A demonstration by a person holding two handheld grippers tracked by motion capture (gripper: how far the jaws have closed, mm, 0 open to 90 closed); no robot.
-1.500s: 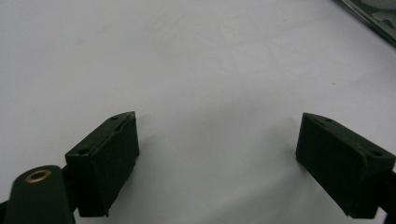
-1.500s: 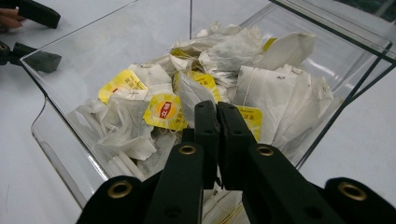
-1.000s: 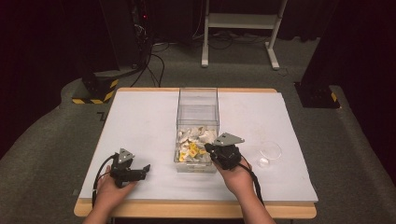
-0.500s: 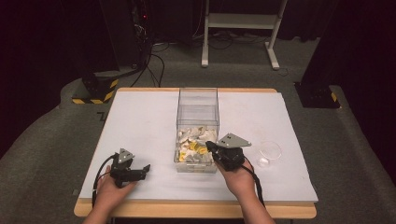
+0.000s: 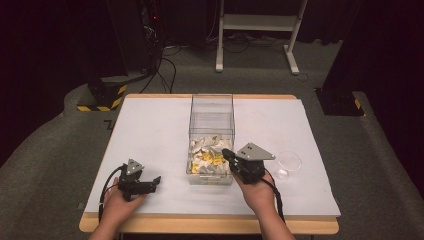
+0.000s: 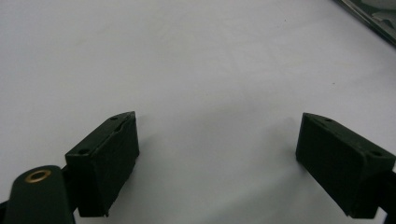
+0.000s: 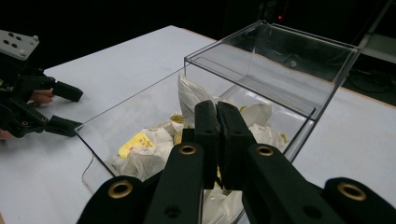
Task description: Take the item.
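Right tongs (image 7: 217, 116) closed, empty, poised above clear rectangular plastic box (image 5: 211, 107) of white-and-yellow crumpled wrappers (image 5: 207, 157); left tongs (image 6: 217, 154) wide open, resting on white counter (image 5: 150, 130).

Glossy clear plastic box (image 5: 211, 131) holds crinkled paper packets (image 5: 206, 159) on matt white table (image 5: 150, 130)

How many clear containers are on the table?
2: a tall clear box mid-table, holding white and yellow packets, and a small clear round dish to its right, near the right gripper.
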